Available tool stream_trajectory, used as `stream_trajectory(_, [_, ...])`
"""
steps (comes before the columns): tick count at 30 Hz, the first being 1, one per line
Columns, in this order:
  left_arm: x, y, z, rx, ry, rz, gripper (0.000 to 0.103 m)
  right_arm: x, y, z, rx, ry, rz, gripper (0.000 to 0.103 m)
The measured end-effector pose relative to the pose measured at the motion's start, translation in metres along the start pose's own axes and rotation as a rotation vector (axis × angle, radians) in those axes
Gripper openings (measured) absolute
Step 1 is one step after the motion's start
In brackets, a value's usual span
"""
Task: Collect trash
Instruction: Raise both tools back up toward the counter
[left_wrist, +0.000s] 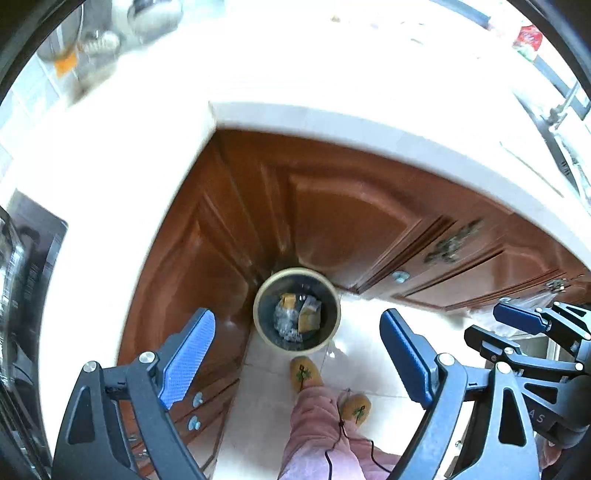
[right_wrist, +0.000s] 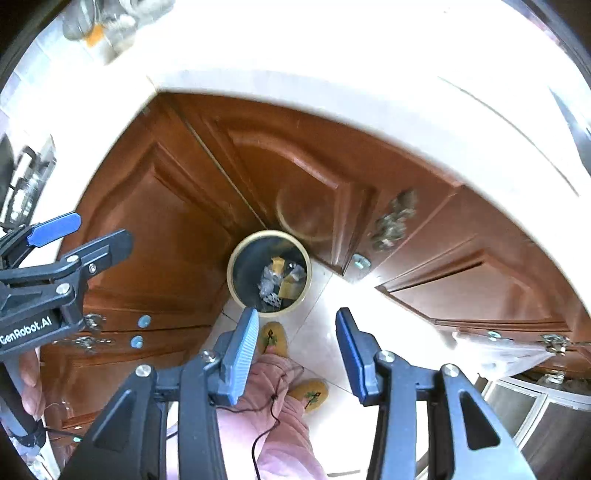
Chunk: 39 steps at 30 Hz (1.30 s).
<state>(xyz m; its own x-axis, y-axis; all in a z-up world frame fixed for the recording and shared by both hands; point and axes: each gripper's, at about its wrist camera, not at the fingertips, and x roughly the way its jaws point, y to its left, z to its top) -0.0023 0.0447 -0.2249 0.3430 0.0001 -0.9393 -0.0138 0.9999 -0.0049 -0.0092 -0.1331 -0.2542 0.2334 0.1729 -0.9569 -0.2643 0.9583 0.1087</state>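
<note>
A round trash bin (left_wrist: 327, 341) with a cream rim stands on the floor in the corner of the cabinets; it also shows in the right wrist view (right_wrist: 236, 258). Inside lie crumpled clear plastic and yellow wrappers (left_wrist: 299, 314) (right_wrist: 279, 280). My left gripper (left_wrist: 295, 350) is open and empty, held high above the bin. My right gripper (right_wrist: 295, 339) is open and empty, also above the bin. The right gripper shows at the right edge of the left wrist view (left_wrist: 517, 328). The left gripper shows at the left edge of the right wrist view (right_wrist: 88, 240).
Brown wooden cabinet doors (left_wrist: 332, 214) stand under a white L-shaped countertop (left_wrist: 295, 74). A sink (left_wrist: 561, 125) is at the right, glassware (left_wrist: 88, 40) at the back left. The person's pink trouser legs and yellow slippers (left_wrist: 304, 374) stand on the light floor tiles beside the bin.
</note>
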Motion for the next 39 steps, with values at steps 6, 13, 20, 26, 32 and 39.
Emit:
stream_trajectory(6, [-0.063,-0.016,0.025,0.043,-0.099,0.003,0.090,-0.066,-0.013,-0.001,0.006,-0.104,-0.010,0.044])
stream_trajectory(13, [-0.136,-0.039,0.060,0.063,-0.232,-0.040,0.096,-0.140,-0.041,0.010,0.025,-0.232,-0.026,0.044])
stream_trajectory(20, [-0.189,-0.076,0.101,0.147,-0.373,-0.021,0.097,-0.202,-0.080,0.044,0.066,-0.344,-0.024,0.044])
stream_trajectory(26, [-0.201,-0.099,0.163,0.223,-0.412,-0.031,0.098,-0.238,-0.118,0.094,0.128,-0.390,0.007,0.045])
stream_trajectory(32, [-0.183,-0.129,0.245,0.284,-0.402,-0.039,0.098,-0.241,-0.155,0.161,0.162,-0.388,0.025,0.051])
stream_trajectory(39, [-0.119,-0.168,0.341,0.399,-0.365,-0.021,0.097,-0.205,-0.199,0.251,0.241,-0.331,0.064,0.051])
